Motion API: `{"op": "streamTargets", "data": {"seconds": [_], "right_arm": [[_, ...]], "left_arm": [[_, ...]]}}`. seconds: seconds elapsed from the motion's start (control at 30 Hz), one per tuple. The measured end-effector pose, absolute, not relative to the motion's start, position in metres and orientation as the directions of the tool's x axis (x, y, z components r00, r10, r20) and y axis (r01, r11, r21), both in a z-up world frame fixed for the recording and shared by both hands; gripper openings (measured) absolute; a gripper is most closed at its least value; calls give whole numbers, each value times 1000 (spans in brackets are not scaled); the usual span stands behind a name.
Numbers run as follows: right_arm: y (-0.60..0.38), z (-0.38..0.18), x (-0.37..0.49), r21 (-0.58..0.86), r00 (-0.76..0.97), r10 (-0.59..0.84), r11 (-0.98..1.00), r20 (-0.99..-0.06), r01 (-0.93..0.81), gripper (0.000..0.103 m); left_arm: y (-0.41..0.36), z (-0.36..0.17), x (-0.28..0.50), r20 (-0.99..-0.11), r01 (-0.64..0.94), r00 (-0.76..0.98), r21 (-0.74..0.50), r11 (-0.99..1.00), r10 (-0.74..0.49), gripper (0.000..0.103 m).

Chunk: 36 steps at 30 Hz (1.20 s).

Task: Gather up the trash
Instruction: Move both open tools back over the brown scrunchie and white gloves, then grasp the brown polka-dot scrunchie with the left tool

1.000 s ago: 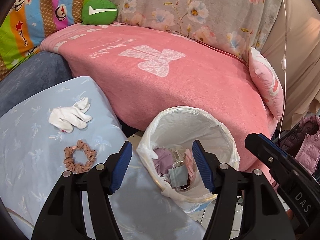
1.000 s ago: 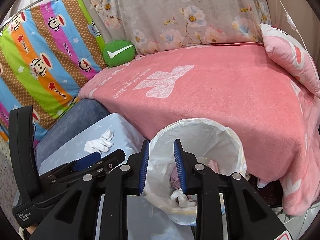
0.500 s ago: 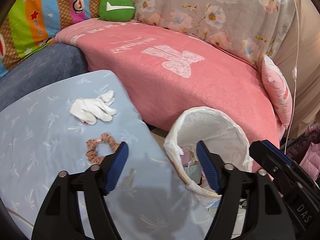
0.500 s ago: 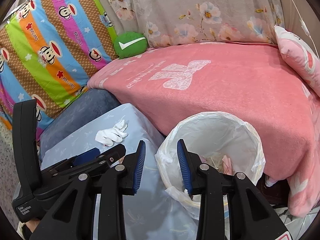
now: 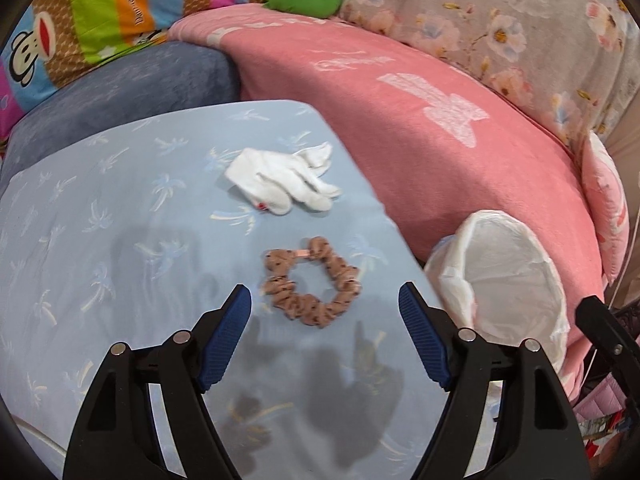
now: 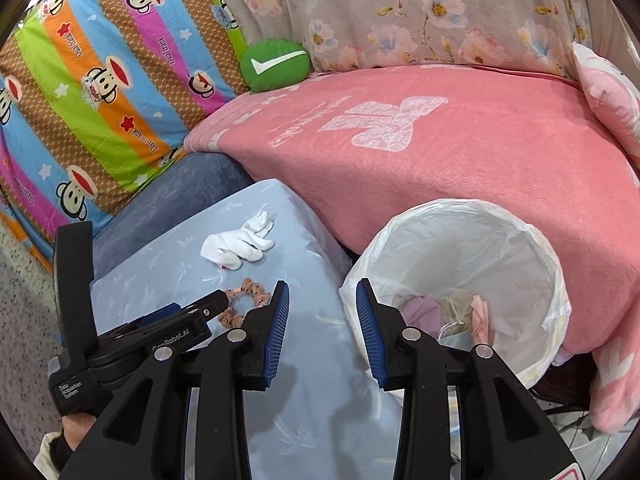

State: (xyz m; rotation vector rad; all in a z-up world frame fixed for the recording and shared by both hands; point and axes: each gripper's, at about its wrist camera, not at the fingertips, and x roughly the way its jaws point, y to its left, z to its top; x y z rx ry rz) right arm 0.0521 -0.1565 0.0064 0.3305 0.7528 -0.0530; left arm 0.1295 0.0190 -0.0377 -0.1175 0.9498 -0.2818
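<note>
Trash bin (image 6: 532, 240), lined with a white plastic bag, standing on the floor between the pink blanket (image 6: 460, 152) and the light blue cushion (image 6: 168, 264); crumpled pieces of trash (image 6: 448, 312) lie at its bottom. In the left wrist view only the bin's rim and bag (image 5: 504, 264) show, at right. The pink blanket covers the seat behind the bin, with a flowered grey cover (image 6: 400, 12) and a striped cartoon-monkey cover (image 6: 100, 80) along the back, and a round green pillow (image 6: 276, 64) with a white tick between them. The blue cushion, printed with pale palm trees, bears two loose items: a white glove (image 5: 280, 182), lying flat toward the far edge, and a brown dotted hair scrunchie (image 5: 312, 282) nearer the camera, apart from the glove. Left gripper (image 5: 324, 304): jaws wide apart, empty, poised above the cushion with the scrunchie just ahead of and between its blue pads. Right gripper (image 6: 322, 300): jaws partly apart, nothing between them, held over the cushion edge beside the bin's rim; the left gripper's body appears at its lower left.
</note>
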Motion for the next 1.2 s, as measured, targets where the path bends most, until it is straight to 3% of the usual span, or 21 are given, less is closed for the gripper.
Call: {"op": "streamTargets", "data": {"seconds": [0.4,0.6,0.67,0.83,1.2], "right_arm": [[-140,-17,75,275,693,96,949,-714,152,35],[-136,-25,85,275,681,103,950,-725,150,35],[-135,-28,89,275,677,105,950,-728,149,35],[-130,-33,96,276,667,112,950,-736,144,35],[-107,-41,123,277,656,141,955,-741,107,35]], "left_arm": [[33,-72,154,-832,126,505,-192,973,-230,70],[30,-83,161,-846,131,481,-189,973,-229,55],[29,-86,163,-851,138,470,-190,972,-233,43],[28,-86,164,-851,145,470,-188,972,-234,24],[46,-68,155,-826,126,510,-206,970,-242,19]]}}
